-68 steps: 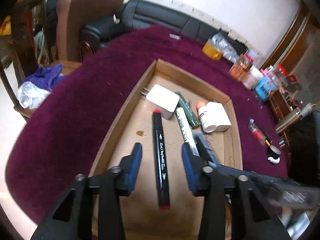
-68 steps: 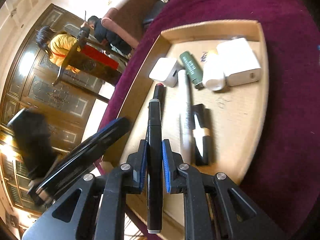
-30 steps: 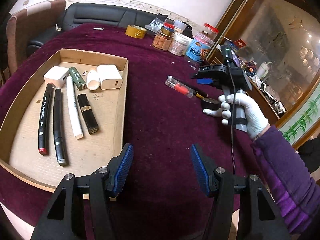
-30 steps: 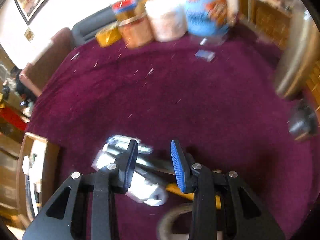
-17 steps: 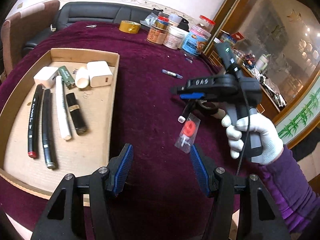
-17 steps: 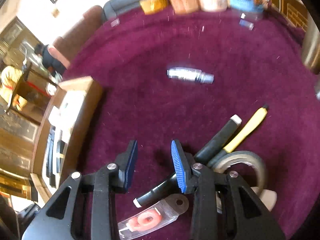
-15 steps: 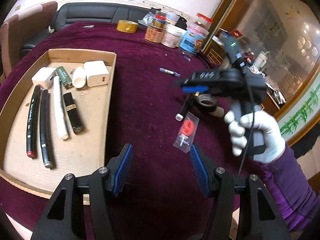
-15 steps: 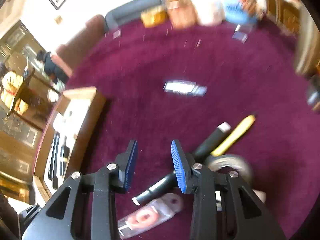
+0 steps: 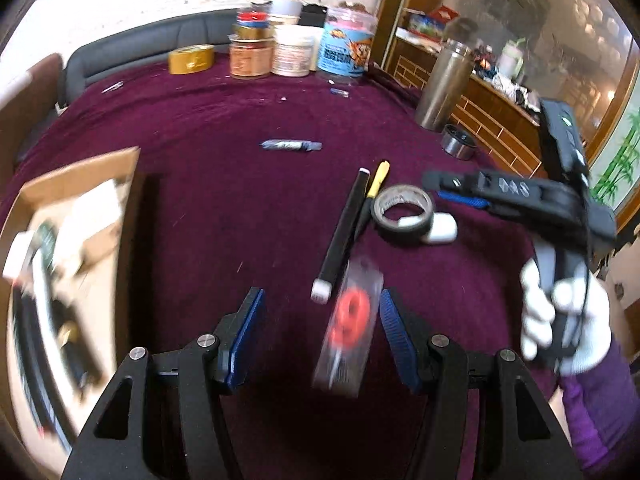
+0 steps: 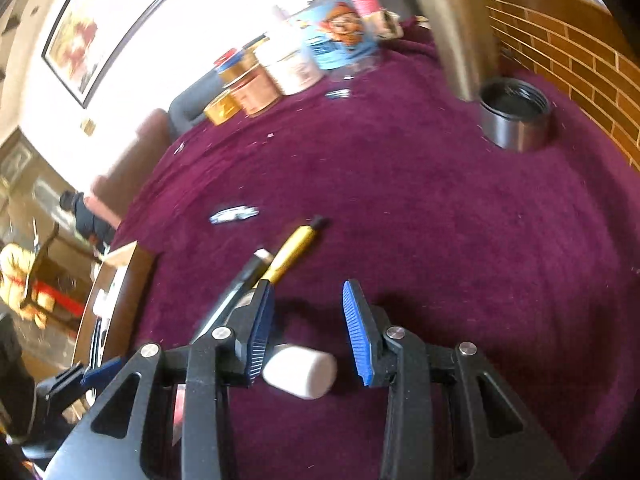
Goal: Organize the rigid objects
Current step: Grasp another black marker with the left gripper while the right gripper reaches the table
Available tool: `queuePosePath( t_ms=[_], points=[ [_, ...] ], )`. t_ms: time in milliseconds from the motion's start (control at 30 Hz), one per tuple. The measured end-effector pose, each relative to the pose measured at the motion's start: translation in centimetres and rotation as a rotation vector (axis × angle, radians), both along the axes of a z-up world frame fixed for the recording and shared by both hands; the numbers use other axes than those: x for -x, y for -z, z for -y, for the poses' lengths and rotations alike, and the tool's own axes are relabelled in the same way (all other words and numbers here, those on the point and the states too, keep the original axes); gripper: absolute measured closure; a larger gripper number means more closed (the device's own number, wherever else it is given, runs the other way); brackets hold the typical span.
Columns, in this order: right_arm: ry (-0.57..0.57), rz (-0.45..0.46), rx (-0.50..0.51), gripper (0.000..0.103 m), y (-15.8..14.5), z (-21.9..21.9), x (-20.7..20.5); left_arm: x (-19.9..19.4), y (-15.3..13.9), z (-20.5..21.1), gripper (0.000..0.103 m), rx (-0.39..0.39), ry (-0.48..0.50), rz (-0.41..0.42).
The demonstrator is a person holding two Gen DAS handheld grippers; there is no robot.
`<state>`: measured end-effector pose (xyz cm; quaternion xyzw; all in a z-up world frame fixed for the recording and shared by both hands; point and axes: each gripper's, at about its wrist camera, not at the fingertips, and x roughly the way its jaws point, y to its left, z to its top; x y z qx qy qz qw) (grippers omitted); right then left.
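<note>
Cardboard tray point(image 9: 86, 172) clearest from left wrist view

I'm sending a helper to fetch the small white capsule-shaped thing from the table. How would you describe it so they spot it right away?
On the dark red tablecloth, find the grey tape roll beside the black marker. The white capsule lies against the roll, on the side away from the marker. It is the only short, stubby, all-white piece there; its neighbours are long sticks or a ring.

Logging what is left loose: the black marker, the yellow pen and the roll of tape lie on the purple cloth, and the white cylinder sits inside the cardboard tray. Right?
Not quite. The white cylinder lies on the purple cloth, between the right gripper's open jaws, as the right wrist view shows. The black marker, yellow pen and roll of tape are as stated.
</note>
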<state>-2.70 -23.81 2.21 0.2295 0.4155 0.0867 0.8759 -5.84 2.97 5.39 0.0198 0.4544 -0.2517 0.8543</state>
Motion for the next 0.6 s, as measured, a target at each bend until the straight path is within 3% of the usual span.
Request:
queuePosePath(
  t_ms=[100, 200, 233, 267, 300, 367, 600],
  points=[
    [0.01, -0.022, -0.05, 0.07, 1.0, 1.1, 0.0, -2.7, 0.8, 2.2, 0.051, -0.012, 0.041, -0.033],
    [0.013, 0.005, -0.069, 0.07, 0.6, 1.7, 0.5, -4.7, 2.2, 4.5, 0.055, -0.075, 0.082, -0.056],
    [0.004, 0.001, -0.066, 0.07, 0.7, 1.6, 0.4, -5.4, 3.0, 5.0, 0.061, -0.103, 0.086, -0.073],
    [-0.01, -0.005, -0.056, 0.07, 0.7, 1.3, 0.4, -5.4, 2.8, 5.0, 0.076, -0.105, 0.079, -0.038],
    [-0.017, -0.005, -0.044, 0.07, 0.6, 1.0, 0.4, -5.6, 2.9, 4.7, 0.09, -0.095, 0.082, -0.061],
    [-0.034, 0.003, -0.015, 0.07, 0.4, 0.4, 0.5, -5.8, 2.6, 3.5, 0.092, -0.067, 0.061, -0.087],
    [-0.062, -0.006, -0.004, 0.07, 0.8, -0.1, 0.2, -4.4, 2.6, 1.4, 0.092, -0.102, 0.016, -0.085]
  ],
)
